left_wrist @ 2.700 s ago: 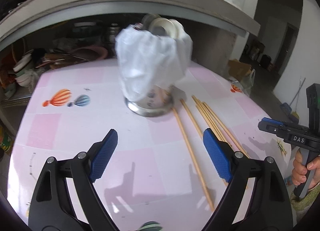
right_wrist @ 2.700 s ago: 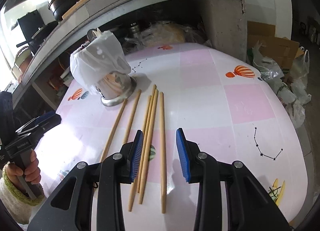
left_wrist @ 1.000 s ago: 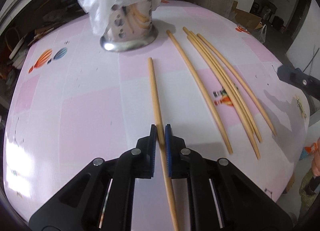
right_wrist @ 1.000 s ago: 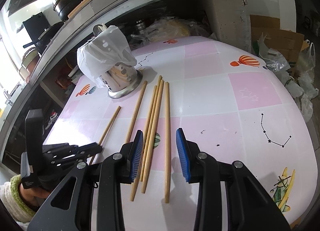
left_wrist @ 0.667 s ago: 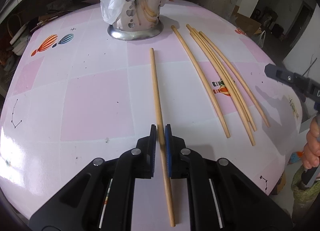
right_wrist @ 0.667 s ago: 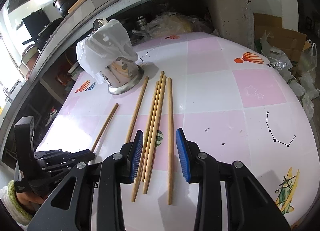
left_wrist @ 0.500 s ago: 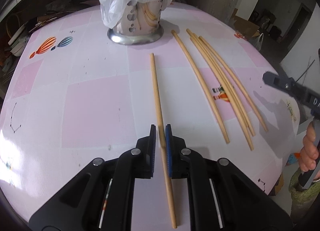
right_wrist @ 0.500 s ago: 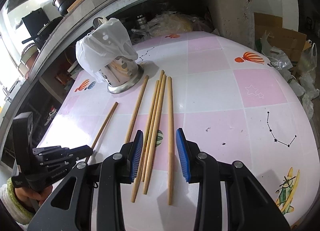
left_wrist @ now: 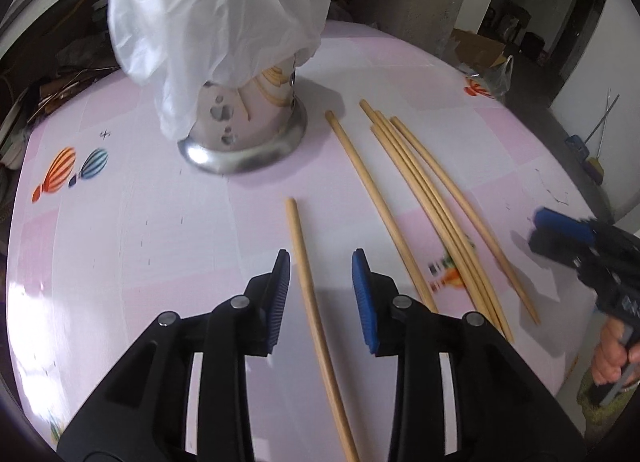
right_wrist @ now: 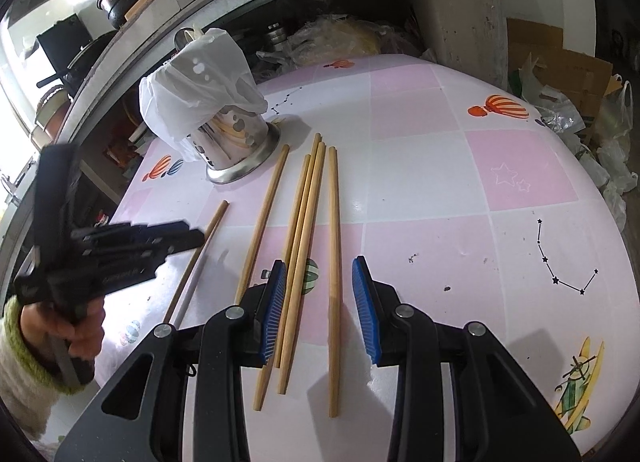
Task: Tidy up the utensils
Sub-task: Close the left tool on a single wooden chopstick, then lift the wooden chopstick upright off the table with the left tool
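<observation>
left gripper [left_wrist: 320, 294] jaws just opening, chopstick [left_wrist: 310, 302] loose between | right gripper [right_wrist: 320, 310] part-open, empty | could roll off table edge

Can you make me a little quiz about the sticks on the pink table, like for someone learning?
1. True or false: the left gripper is squeezing the lone chopstick.
2. How many chopsticks lie on the table in all?
3. What covers the top of the metal holder? A: a white plastic bag. B: a blue lid. C: a towel.

Key
1. False. Its jaws have just been opening; the chopstick lies loose between the blue pads, touching neither.
2. Six: the lone one near the left gripper, and five beside it, two of them between the fingers of the right gripper, which is open.
3. A, the white plastic bag.
</observation>
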The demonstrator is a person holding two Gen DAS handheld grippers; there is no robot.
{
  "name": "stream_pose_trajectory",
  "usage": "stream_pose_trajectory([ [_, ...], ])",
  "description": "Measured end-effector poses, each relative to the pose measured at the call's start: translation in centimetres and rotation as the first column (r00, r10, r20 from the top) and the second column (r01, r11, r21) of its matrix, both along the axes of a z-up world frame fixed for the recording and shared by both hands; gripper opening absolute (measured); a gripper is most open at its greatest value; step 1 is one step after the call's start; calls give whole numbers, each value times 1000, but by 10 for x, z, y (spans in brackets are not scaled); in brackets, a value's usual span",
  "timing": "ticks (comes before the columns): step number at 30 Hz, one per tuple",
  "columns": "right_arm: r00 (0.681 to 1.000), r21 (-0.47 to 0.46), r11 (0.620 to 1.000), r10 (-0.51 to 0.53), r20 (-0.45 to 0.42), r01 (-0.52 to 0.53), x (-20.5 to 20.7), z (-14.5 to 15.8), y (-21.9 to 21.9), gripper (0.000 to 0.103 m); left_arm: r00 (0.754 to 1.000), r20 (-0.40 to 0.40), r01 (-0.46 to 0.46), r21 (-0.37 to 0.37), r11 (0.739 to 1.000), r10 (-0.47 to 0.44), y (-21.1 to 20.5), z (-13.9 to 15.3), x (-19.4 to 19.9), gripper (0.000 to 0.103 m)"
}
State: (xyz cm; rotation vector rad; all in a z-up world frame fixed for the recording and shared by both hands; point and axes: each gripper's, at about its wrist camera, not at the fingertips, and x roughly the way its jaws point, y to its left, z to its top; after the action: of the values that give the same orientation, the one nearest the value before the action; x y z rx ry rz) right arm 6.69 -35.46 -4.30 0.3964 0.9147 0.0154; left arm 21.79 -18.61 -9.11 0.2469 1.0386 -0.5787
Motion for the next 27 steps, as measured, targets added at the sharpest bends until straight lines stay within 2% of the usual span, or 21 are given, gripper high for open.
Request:
stream_pose_trajectory([
  [5, 1000, 0, 1000, -3, -5, 3, 3, -1, -2, 34, 1000, -1, 7, 71, 997, -7, -16, -11, 21, 30],
  [12, 1000, 5, 1000, -9, -11, 9, 5, -4, -5, 34, 1000, -23, -3, 99, 995, 6, -21, -18, 34, 29],
  [21, 1000, 0, 1000, -4, -6, 4, 3, -2, -3, 34, 1000, -10, -18, 134, 991, 19, -26, -17, 32, 16],
  [25, 1000, -4, 1000, -9, 0, 9, 2, 1, -2, 34, 1000, 0, -22, 142, 990, 22, -28, -17, 28, 8],
  [27, 1000, -6, 1000, -11, 3, 11, 1, 3, -3, 34, 1000, 7, -29, 143, 989, 28, -29, -18, 26, 7],
])
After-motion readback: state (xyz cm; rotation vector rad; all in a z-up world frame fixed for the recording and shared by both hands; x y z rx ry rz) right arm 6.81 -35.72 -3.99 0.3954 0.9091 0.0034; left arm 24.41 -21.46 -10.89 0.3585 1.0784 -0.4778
